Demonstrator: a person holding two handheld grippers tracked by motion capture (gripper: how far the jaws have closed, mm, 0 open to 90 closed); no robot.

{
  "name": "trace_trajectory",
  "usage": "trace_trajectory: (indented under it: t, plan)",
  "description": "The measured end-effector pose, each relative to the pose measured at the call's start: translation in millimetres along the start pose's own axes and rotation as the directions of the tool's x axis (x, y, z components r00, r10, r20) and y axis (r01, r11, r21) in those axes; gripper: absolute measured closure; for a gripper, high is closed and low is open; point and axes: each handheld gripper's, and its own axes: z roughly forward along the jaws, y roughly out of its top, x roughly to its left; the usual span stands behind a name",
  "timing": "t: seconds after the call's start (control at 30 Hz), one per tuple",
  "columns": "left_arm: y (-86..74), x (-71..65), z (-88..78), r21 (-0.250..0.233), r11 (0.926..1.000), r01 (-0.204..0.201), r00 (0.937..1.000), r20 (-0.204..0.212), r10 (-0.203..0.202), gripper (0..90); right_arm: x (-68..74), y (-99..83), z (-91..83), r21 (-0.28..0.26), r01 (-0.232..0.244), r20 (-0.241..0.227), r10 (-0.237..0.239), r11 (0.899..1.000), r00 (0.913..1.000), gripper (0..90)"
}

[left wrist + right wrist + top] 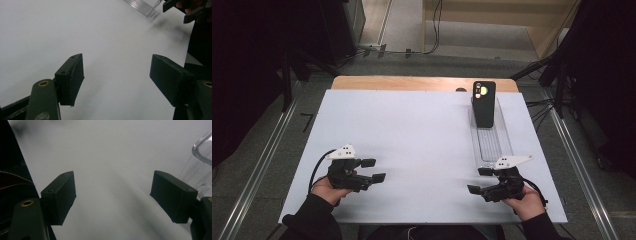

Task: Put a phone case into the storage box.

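A black phone stands upright at the far end of a long clear plastic tray on the right of the white table. My left gripper rests near the front left of the table, held in a hand, jaws open and pointing right with nothing between them. Its own view shows both pads apart over bare white surface. My right gripper sits at the front right, just before the tray's near end, jaws open and pointing left, empty. The tray's clear corner shows beside its right jaw.
The white table top lies on a wooden board that shows along the far edge. Metal rails run along both sides on the floor. Cables trail on the floor at the right. The right gripper shows far off in the left gripper view.
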Motion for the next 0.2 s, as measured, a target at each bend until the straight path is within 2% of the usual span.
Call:
trace_trajectory:
  t: [0.2]
  plan:
    - [-0.1, 0.3, -0.1, -0.001, 1.0000, 0.002, 1.0000, 0.003, -0.002, 28.1, -1.5, -0.3, -0.6, 0.000, -0.001, 0.006, 0.001, 1.000, 1.0000, 18.4]
